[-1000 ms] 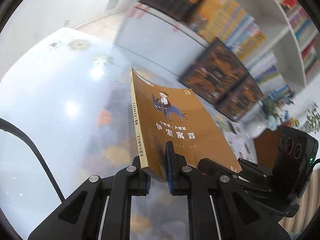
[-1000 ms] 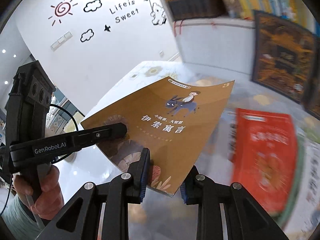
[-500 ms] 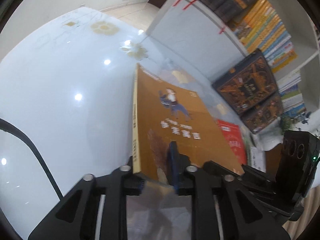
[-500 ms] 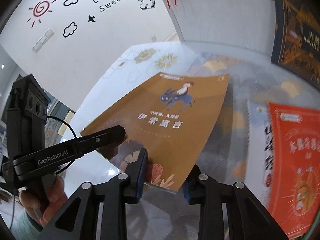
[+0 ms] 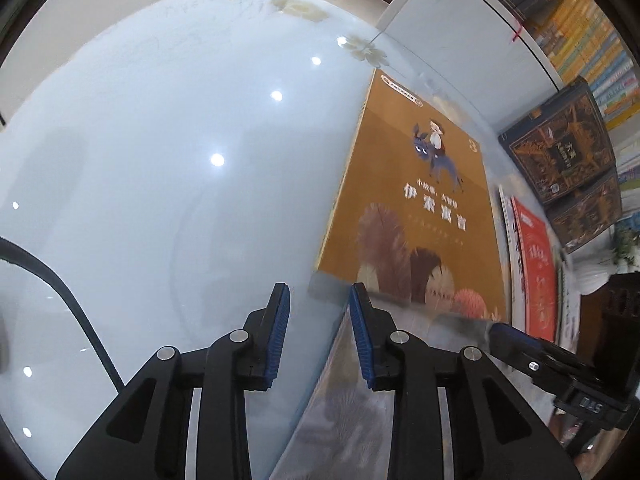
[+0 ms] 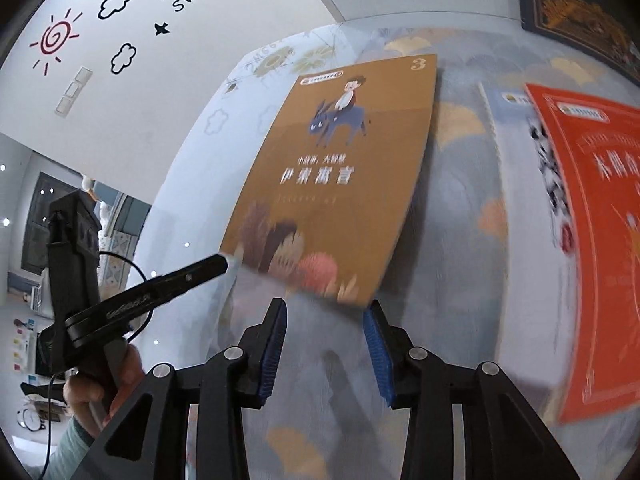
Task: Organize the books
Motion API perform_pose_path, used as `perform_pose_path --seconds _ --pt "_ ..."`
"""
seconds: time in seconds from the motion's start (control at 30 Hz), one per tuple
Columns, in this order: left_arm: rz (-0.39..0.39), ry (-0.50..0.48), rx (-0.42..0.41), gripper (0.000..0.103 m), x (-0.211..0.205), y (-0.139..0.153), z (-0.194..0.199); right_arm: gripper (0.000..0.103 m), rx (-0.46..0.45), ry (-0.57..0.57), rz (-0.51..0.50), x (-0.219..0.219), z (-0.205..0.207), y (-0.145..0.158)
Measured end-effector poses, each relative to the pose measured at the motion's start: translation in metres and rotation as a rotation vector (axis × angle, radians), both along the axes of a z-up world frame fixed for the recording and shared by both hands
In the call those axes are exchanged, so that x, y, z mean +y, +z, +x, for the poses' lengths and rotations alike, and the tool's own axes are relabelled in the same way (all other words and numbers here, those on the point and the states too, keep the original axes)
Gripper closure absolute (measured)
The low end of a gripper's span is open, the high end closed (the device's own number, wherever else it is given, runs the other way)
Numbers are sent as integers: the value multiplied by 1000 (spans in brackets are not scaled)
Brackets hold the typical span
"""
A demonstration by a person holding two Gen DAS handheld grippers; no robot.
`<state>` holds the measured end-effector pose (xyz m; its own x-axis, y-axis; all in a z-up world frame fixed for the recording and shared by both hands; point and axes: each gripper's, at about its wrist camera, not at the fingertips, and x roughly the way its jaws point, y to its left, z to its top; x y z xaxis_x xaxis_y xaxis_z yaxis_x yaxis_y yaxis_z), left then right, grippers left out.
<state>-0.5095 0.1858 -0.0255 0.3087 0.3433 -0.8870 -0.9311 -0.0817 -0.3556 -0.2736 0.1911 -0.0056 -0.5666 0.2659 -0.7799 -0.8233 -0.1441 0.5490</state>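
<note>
Here the glossy white desk (image 5: 160,160) carries the brown book (image 5: 412,216), flat and face up beside a red book (image 6: 592,240). Both the left gripper (image 5: 316,304) and right gripper (image 6: 326,314) are opening, jaws narrowly apart and empty, just short of its near edge.

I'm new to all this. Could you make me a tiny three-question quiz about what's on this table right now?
1. True or false: the left claw is clamped on the brown book.
2. Which number is printed on the brown book's cover? A) 3 B) 7 C) 5
3. Fill in: the book to the right of the brown book, as the right claw's camera sees it, has a ____ cover.

Key: 1 false; both claws are opening, with nothing between their pads, and the book lies flat on the table. 2 A. 3 red.
</note>
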Motion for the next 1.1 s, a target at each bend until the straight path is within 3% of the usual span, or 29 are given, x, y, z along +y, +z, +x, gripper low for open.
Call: perform_pose_path --seconds 0.1,0.17,0.47,0.57,0.63,0.7,0.87,0.9,0.93,1.0,1.03,1.1 --pt "24 -54 10 75 -12 10 17 61 -1 -20 19 -24 17 10" --pt "31 -109 1 75 -14 18 34 48 0 -76 29 -40 40 16" --pt "67 -424 -78 65 -13 51 163 46 -112 -434 84 -112 177 43" --pt "73 -506 -135 58 -23 58 208 43 -127 -568 75 -143 240 44" --pt "64 -550 -195 37 -29 61 240 39 -133 -622 59 -153 272 43" --pt "48 -566 -236 32 -36 62 272 37 -128 -672 44 -165 308 40" --pt "23 -596 -274 34 -52 57 338 22 -139 -719 15 -172 373 32" --pt "24 -583 -267 38 -55 54 350 22 -134 -718 6 -171 380 29" --pt "16 -577 -256 51 -57 51 359 23 -112 -703 7 -170 389 24" --pt "-20 -568 -234 62 -58 42 376 34 -129 -686 2 -170 391 20" --pt "-29 -550 -216 62 -58 38 377 43 -154 -665 -18 -165 392 15" --pt "-30 -516 -196 62 -62 33 381 49 -165 -626 -38 -160 392 6"
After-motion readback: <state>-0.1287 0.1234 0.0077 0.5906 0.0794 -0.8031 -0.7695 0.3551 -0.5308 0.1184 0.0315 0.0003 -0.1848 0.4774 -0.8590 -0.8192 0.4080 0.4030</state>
